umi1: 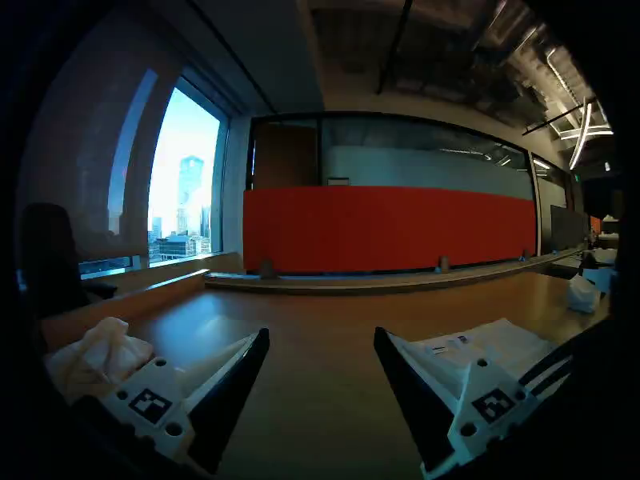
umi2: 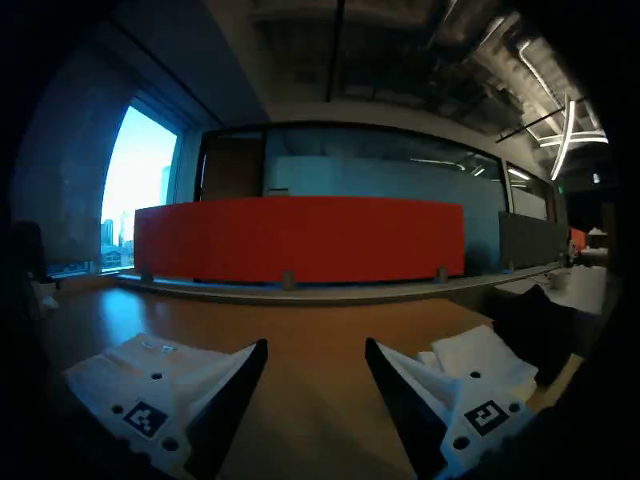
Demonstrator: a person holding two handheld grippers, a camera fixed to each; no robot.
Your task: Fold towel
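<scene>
In the left gripper view my left gripper (umi1: 320, 336) is open low over a wooden table (umi1: 320, 320), with nothing between its fingers. A crumpled cream towel (umi1: 96, 356) lies just left of its left finger. A flat white item with small labels (umi1: 488, 340) lies behind its right finger. In the right gripper view my right gripper (umi2: 315, 344) is also open and holds nothing. That flat white item (umi2: 140, 352) sits behind its left finger. A folded white towel (umi2: 484, 356) rests behind its right finger.
A red partition (umi1: 388, 228) runs along the table's far edge. A bright window (umi1: 184, 192) and a dark chair (umi1: 48, 256) are on the left. A crumpled white bundle (umi1: 582, 294) sits far right. A black object (umi2: 536, 320) lies beyond the folded towel.
</scene>
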